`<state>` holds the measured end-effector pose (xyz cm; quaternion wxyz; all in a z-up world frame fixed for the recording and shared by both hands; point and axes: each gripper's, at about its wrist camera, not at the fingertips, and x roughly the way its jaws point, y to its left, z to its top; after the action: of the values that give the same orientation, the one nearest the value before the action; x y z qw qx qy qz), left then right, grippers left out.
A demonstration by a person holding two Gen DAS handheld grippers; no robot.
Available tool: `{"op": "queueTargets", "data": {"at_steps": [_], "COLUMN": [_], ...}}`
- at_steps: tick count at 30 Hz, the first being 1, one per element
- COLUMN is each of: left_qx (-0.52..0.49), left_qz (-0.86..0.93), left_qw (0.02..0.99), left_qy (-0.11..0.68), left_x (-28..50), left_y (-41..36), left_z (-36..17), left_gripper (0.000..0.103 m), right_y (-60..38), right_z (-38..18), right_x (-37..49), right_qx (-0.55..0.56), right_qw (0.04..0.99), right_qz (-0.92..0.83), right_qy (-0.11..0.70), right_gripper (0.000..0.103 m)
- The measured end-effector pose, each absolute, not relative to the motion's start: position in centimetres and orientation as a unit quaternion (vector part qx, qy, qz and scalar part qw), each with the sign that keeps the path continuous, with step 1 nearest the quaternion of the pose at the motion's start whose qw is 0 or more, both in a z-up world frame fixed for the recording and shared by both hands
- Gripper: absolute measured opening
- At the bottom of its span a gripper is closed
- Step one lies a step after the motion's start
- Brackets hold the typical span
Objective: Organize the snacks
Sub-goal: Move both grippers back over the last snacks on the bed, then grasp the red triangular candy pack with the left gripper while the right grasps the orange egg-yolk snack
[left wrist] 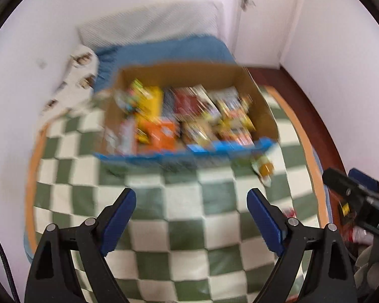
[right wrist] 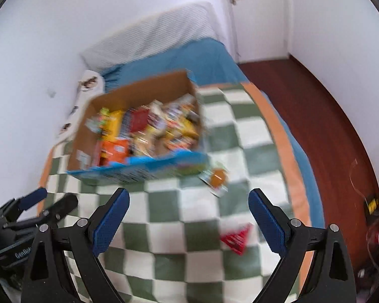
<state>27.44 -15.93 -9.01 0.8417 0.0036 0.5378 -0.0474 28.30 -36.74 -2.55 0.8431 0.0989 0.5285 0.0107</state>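
Note:
An open cardboard box (left wrist: 261, 101) (right wrist: 86, 128) with a blue front stands on the checkered blanket, packed with several colourful snack packets (left wrist: 189, 116) (right wrist: 149, 131). A loose packet with an orange picture (left wrist: 264, 170) (right wrist: 216, 176) lies just right of the box's front corner. A red packet (right wrist: 236, 237) lies nearer, on the blanket. My left gripper (left wrist: 191, 217) hovers open above the blanket, short of the box, with nothing between its blue pads. My right gripper (right wrist: 189, 217) is open and empty too, with the red packet to its lower right. Both views are blurred by motion.
The green-and-white checkered blanket (left wrist: 179, 227) (right wrist: 179, 252) covers a bed with a blue sheet (left wrist: 169, 50) (right wrist: 189, 60) and a white pillow (left wrist: 151, 22) (right wrist: 151, 32). White walls close in at left and behind. Dark red floor (right wrist: 315, 131) runs along the bed's right side.

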Motion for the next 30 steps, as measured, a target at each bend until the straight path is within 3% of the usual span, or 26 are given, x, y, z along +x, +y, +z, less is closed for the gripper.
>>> {"op": "queueTargets", "data": {"at_steps": [7,15,17,18,19,24,30], "left_qx": [0.028,0.081,0.088,0.091,0.096,0.054,-0.019], "left_qz": [-0.128,-0.206,-0.215,-0.212,-0.204,-0.173,-0.045], "left_qw": [0.754,0.681,0.666,0.662,0.657,0.673,0.694], "left_qy": [0.643,0.698,0.709,0.713,0.719,0.717,0.718], "left_x": [27.9,28.5,28.4,28.4,28.3,28.7,30.4], "left_y": [-26.1,-35.7,-37.3,-37.6,-37.8,-34.3,-23.3], "left_z": [-19.2,-27.4,-29.6,-30.3,-31.1,-30.3,-29.2], "left_gripper": [0.090,0.090,0.079,0.056,0.050,0.049,0.049], "right_y": [-45.4,-51.5,-52.5,-53.0,-53.3,-52.5,-45.9], "right_z": [-9.8,-15.1,-15.9,-16.2,-16.3,-16.5,-19.0], "right_x": [26.9,25.1,24.7,24.7,24.7,26.8,33.7], "right_qx": [0.134,0.164,0.167,0.169,0.172,0.183,0.130], "right_qw": [0.795,0.759,0.753,0.751,0.750,0.758,0.769], "right_qz": [-0.056,-0.102,-0.111,-0.112,-0.112,-0.065,0.040], "right_qy": [0.589,0.622,0.626,0.628,0.629,0.623,0.625], "right_gripper": [0.097,0.097,0.097,0.097,0.097,0.097,0.097]}}
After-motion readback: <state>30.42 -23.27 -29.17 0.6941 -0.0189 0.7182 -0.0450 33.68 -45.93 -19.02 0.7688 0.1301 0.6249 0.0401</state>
